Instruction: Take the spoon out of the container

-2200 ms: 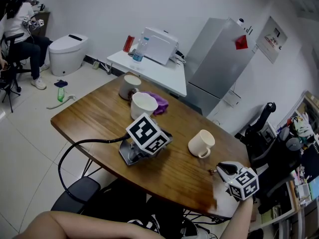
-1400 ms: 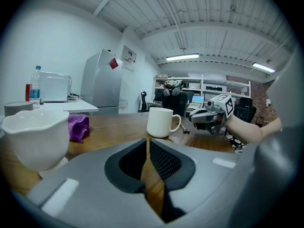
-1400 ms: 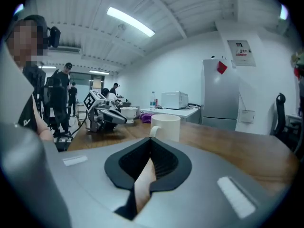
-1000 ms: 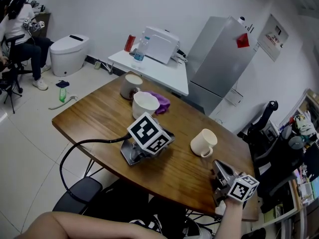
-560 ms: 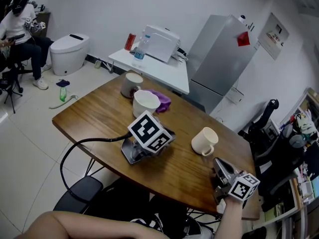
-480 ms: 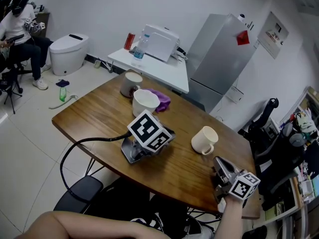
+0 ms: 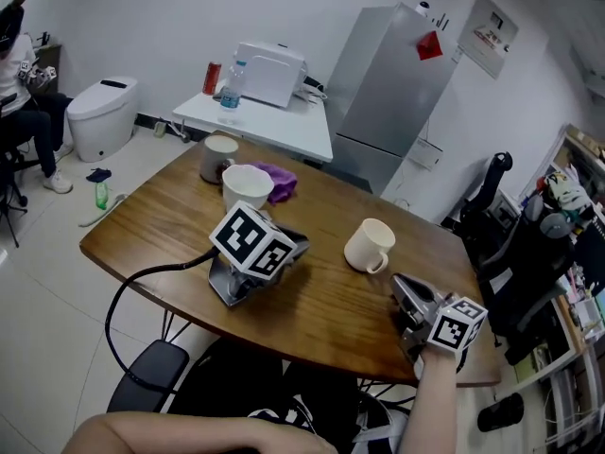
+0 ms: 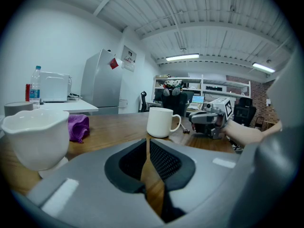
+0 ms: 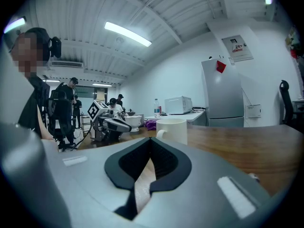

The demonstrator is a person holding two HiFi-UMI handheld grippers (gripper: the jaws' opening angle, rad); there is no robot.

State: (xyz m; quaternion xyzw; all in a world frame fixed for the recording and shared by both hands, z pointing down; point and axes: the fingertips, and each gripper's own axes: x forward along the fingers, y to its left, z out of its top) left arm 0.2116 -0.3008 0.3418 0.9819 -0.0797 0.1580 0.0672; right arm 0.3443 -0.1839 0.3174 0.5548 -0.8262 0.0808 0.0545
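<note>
The left gripper (image 8: pixel 147 145) lies on the table (image 7: pixel 170 225), jaws pressed together on nothing. The right gripper (image 9: pixel 151 146), held at the table's near right edge, is likewise closed and empty. The spoon (image 8: pixel 185 130) — small and dim — lies on the wood between the right gripper and a mug (image 7: pixel 367 245).

Purple cloth (image 7: pixel 277 178) near wooden table's (image 7: pixel 321 305) far edge; behind, fridge (image 7: pixel 378 93), side table (image 7: pixel 284 129) bearing microwave (image 7: pixel 267 72), bottle (image 7: pixel 228 85).

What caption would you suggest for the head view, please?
Left gripper rests on the wooden table near a white bowl; the hand-held right gripper, jaws shut, faces a white mug.
</note>
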